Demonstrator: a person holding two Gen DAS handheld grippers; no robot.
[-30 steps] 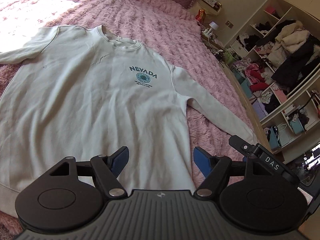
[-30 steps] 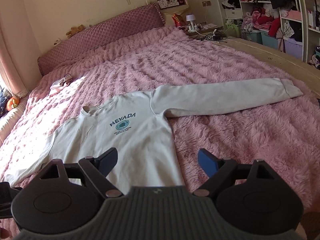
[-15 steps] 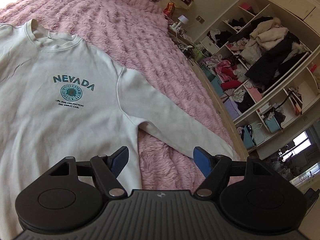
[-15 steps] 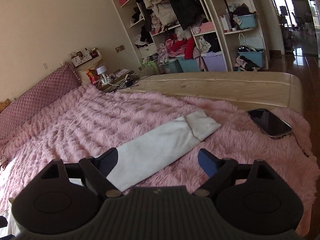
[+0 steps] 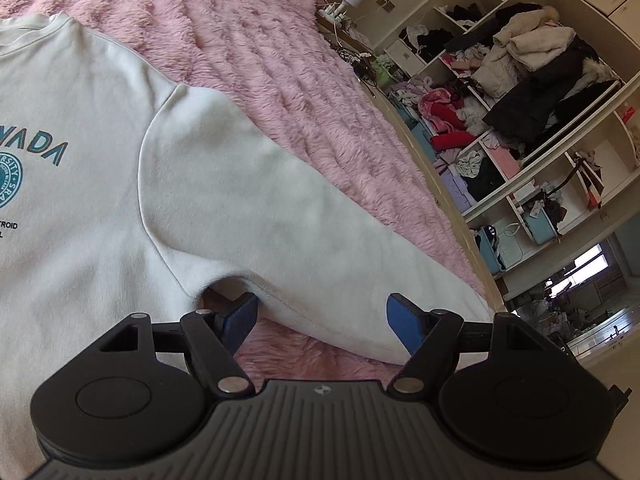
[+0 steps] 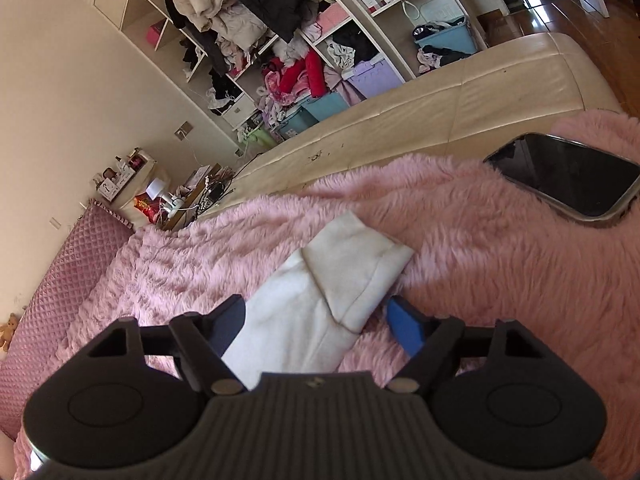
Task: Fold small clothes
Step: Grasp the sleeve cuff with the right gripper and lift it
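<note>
Two grippers are mine, one in each hand, both low over a white sweatshirt point(image 5: 100, 184) spread flat, print side up, on a fluffy pink blanket point(image 5: 288, 80); the sweatshirt is my landmark. Starting at its body, teal letters and a round teal emblem point(image 5: 8, 176) sit on the chest. My left gripper point(image 5: 322, 316) hovers at the underarm, where the sleeve point(image 5: 280, 216) leaves the body; its blue fingers point(image 5: 240, 318) are spread wide, one by the armpit fold, the other over the sleeve's lower edge, and they hold nothing. Following the sleeve outward from the body, my right gripper point(image 6: 316, 320) is at the cuff point(image 6: 356, 268), which lies on the blanket with its end folded over. Its jaws have just been closing a little, yet they are still wide apart; the sleeve end lies between the blue fingers point(image 6: 404, 328), and the pads do not press on it. Beyond the cuff, farther from the sweatshirt's body, a dark phone point(image 6: 568, 180) rests face up on the blanket. Past the blanket's edge runs the cream bed frame point(image 6: 460, 96), and behind that, farthest from the sweatshirt, open shelves point(image 6: 304, 40) are crammed with piled clothes and blue bins.
</note>
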